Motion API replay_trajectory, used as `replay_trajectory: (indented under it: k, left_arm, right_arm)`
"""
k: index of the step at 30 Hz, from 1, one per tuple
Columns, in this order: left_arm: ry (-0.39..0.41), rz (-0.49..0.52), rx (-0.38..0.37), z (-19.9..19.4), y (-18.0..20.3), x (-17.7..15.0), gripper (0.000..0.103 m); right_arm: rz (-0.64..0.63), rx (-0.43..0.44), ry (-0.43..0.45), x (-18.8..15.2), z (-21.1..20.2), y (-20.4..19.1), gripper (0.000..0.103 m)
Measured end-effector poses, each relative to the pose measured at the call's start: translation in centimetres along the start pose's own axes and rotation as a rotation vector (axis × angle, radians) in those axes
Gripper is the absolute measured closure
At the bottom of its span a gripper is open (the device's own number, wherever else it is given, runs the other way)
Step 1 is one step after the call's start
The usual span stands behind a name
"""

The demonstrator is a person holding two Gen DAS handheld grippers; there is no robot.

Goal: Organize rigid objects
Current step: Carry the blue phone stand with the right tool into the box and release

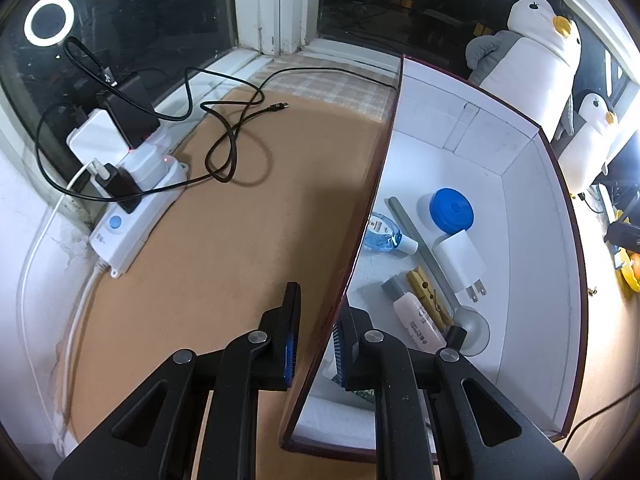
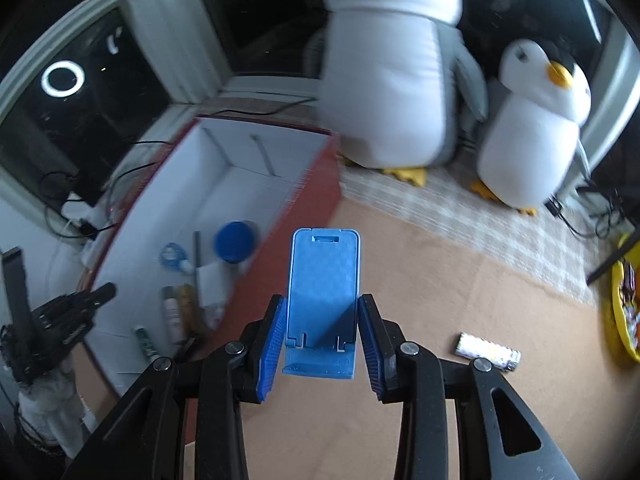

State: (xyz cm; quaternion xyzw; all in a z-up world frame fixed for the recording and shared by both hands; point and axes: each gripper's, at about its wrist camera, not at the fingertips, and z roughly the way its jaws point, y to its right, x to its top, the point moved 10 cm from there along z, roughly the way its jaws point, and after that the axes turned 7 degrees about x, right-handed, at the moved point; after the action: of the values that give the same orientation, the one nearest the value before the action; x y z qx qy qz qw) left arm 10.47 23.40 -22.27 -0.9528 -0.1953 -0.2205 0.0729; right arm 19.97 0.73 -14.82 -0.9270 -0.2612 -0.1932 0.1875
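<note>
Home windowsill desk: plush penguins (image 2: 388,68), power strip (image 1: 132,216)

dark window (image 1: 140,8) | white frame (image 1: 276,4) | brown tabletop (image 1: 224,240)

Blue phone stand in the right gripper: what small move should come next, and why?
Probably carry the blue phone stand left and over the box's red wall, then lower it inside. The right gripper grips its sides above the brown tabletop. The box already holds sorted items, and the left gripper straddles its near wall, apparently steadying it.
</note>
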Motion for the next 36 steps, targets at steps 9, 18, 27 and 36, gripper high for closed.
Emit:
replay_trajectory:
  k: [9,18,27,36]
  left_arm:
    - [0.005,-0.001,-0.022,0.5,0.2,0.1,0.093]
    - [0.012,0.0,-0.033,0.6,0.2,0.0,0.093]
    - [0.012,-0.007,-0.043,0.5,0.2,0.0,0.093]
    - [0.011,-0.007,-0.042,0.5,0.2,0.0,0.093]
  right_arm:
    - [-0.133,0.041,-0.056,0.0,2.9,-8.1,0.07]
    - [-0.171,0.022,-0.149,-0.5,8.4,-9.9,0.07]
    - [-0.203,-0.019,-0.234,-1.0,12.3,-10.5,0.07]
    - [-0.21,-0.026,-0.247,-1.2,13.1,-10.5,0.07]
